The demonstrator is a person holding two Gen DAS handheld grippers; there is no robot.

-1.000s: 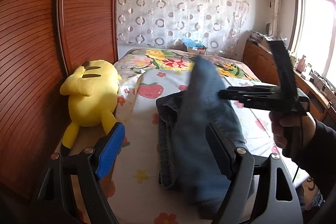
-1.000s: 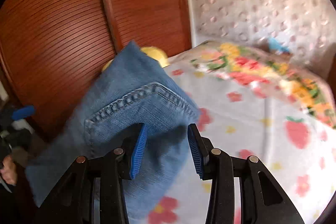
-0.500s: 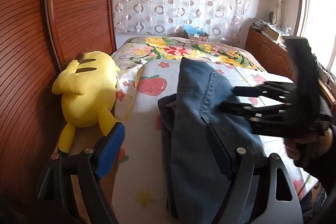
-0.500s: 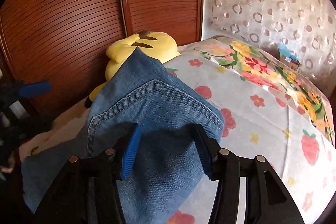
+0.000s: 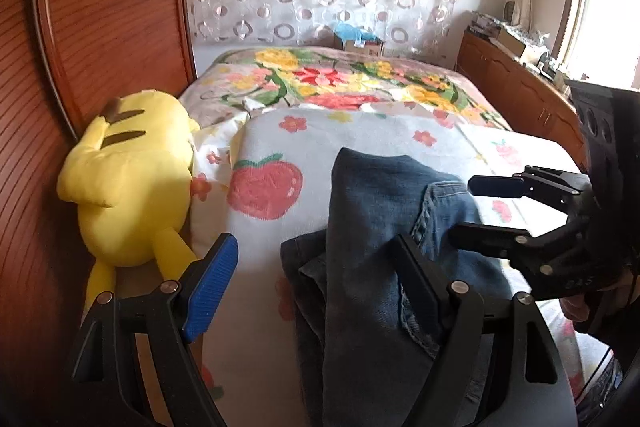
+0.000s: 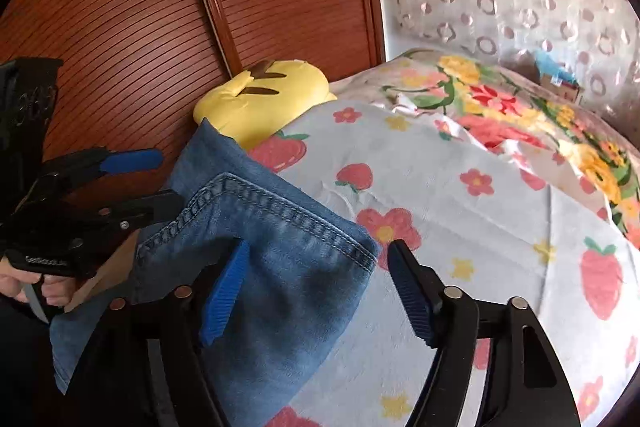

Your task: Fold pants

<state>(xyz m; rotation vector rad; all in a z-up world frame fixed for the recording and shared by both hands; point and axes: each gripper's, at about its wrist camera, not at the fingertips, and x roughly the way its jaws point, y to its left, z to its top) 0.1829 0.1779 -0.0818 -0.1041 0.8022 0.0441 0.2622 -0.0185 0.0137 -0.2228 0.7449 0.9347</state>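
Note:
The blue denim pants [image 5: 372, 247] lie folded on the strawberry-print bed sheet [image 5: 280, 131]; the top layer shows a back pocket [image 6: 256, 227]. My left gripper [image 5: 316, 283] is open and empty, its right finger over the near part of the pants. My right gripper [image 6: 316, 287] is open, jaws wide, with the pants' folded edge lying loose between and under its fingers. Each gripper shows in the other's view: the right gripper [image 5: 492, 211] at the pants' right side, the left gripper [image 6: 156, 179] at their left.
A yellow plush toy [image 5: 132, 187] lies against the red-brown slatted wardrobe doors [image 5: 100, 27] at the bed's left edge. A floral blanket [image 5: 340, 83] covers the far bed. A wooden cabinet [image 5: 520, 91] runs along the right under the window.
My right gripper lowered the denim onto the bed and opened, letting the folded layer go. The pants now lie flatter. The left gripper stayed open.

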